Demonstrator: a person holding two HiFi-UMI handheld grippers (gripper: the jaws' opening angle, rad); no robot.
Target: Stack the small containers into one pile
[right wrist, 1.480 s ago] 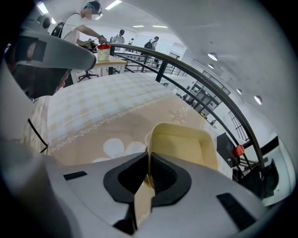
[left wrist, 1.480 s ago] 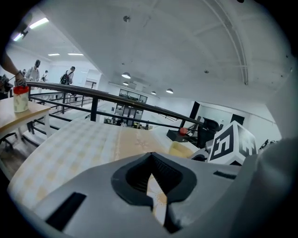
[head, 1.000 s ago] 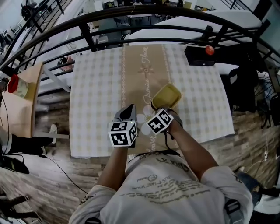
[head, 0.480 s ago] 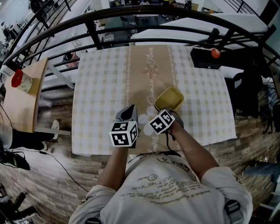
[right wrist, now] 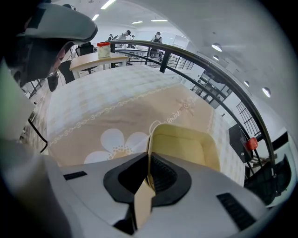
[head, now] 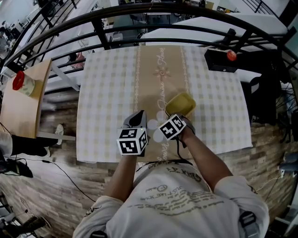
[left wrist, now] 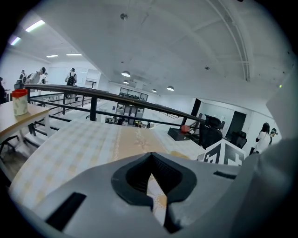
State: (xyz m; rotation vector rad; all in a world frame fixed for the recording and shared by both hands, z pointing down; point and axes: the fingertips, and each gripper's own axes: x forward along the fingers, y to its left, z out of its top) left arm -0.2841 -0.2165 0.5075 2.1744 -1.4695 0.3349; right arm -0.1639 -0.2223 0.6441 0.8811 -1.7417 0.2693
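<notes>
**Q:** Where is the container (head: 180,103)?

**A:** It is yellow, rectangular with rounded corners, open side up. It lies over the beige runner (head: 158,69) in the near middle of the table (head: 102,93), just right of a white flower (right wrist: 118,142) printed on the runner. Whether its base rests on the cloth or hangs just clear of it cannot be told.

**Q:** What holds it?

**A:** The right gripper (head: 168,115). Its jaws are clamped on the container's near wall, one jaw inside and one outside, with the thin yellow wall pinched between the black pads. The gripper points steeply down, and its marker cube (head: 171,128) faces the person.

**Q:** And the left gripper (head: 138,116)?

**A:** It is just left of the right gripper, close to the table's near edge, and points out across the table at a shallow downward tilt. Its jaws meet at the tips with nothing between them — only cloth shows through the notch behind the tips. It is apart from the container.

**Q:** What else lies in the field?

**A:** A black box (head: 221,59) with a red object (head: 231,55) on it is at the table's far right corner. A dark curved rail (head: 139,11) runs beyond the far edge. A wooden side table (head: 18,111) stands well to the left — on it is a jar (head: 21,83) with a red lid.
</notes>
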